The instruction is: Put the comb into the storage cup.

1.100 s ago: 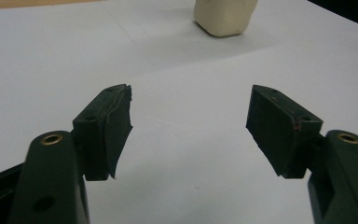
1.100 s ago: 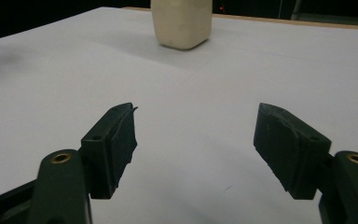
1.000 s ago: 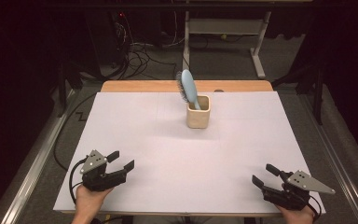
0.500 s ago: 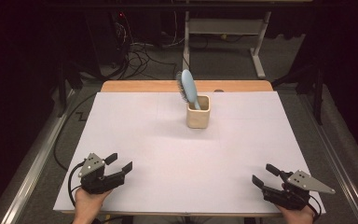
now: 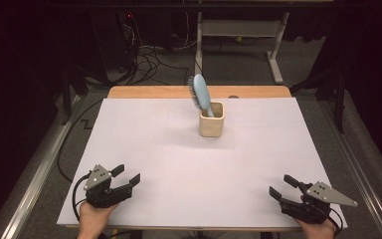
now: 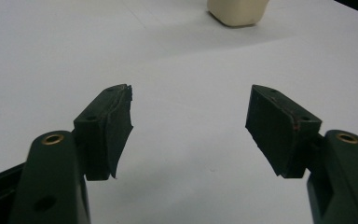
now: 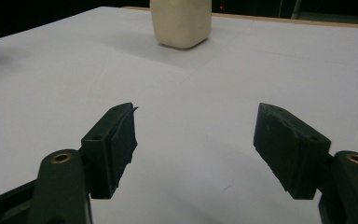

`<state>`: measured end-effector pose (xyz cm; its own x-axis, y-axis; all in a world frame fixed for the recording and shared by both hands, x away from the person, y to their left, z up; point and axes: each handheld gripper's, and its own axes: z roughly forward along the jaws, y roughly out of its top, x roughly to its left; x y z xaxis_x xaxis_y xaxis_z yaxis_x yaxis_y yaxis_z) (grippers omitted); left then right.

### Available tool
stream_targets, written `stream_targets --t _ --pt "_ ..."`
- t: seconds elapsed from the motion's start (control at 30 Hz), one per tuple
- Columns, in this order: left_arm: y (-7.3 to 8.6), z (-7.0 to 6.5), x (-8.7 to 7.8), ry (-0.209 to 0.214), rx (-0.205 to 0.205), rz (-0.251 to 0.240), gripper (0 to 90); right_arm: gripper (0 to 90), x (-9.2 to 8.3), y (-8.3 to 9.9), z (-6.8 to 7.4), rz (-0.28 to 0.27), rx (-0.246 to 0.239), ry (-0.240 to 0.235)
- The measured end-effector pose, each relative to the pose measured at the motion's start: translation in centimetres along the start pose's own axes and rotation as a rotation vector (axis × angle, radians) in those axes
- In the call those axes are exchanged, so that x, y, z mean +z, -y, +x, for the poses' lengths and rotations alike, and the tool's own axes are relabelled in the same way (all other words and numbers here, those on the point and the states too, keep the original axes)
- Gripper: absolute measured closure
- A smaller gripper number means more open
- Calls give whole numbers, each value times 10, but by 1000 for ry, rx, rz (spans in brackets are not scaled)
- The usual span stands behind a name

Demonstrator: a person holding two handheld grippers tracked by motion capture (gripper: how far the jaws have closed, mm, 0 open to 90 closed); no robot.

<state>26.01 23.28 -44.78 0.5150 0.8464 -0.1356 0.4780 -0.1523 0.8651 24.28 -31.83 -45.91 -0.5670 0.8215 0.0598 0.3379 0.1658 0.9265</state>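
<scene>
Nothing's really moved, both grippers parked on the worktop (image 5: 179,149), jaws wide, empty.
Hairbrush (image 5: 200,94) in cup (image 5: 212,121) looks light, stiff; I'd grab its head.

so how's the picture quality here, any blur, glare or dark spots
High view: the white table cover is evenly lit, the room around it falls to near black, and the hairbrush and cup are sharp. Left gripper view: the cup is soft, cut off at the top, with a faint shadow. Right gripper view: tongs sharp, no glare.
</scene>
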Motion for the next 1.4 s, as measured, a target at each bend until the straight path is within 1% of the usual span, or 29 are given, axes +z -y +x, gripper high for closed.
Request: stream_targets --t 0.3,0.6,0.73,0.87,1.0,1.17,1.2,1.3,1.4 --pt "5 4 0 -13 -11 -1 319 305 0 0 0 1 0 1" --pt "10 8 -1 -20 -34 -7 319 305 0 0 0 2 1 1" --pt "12 11 0 -30 -42 3 318 305 0 0 0 0 0 2" --pt "14 13 -1 -39 -50 2 319 305 0 0 -1 -1 -1 2" --pt "16 13 0 -47 -47 8 317 305 -1 0 -1 -2 -1 3" --pt "18 12 0 -64 -20 22 316 305 -1 0 -1 -2 -1 3" --pt "19 12 -1 -64 -21 23 316 305 -1 0 -1 0 1 3" --pt "20 14 -2 -63 -39 18 315 305 -1 0 -1 -1 0 4" --pt "22 14 -2 -63 -40 22 314 306 -1 0 -1 -2 -1 6"
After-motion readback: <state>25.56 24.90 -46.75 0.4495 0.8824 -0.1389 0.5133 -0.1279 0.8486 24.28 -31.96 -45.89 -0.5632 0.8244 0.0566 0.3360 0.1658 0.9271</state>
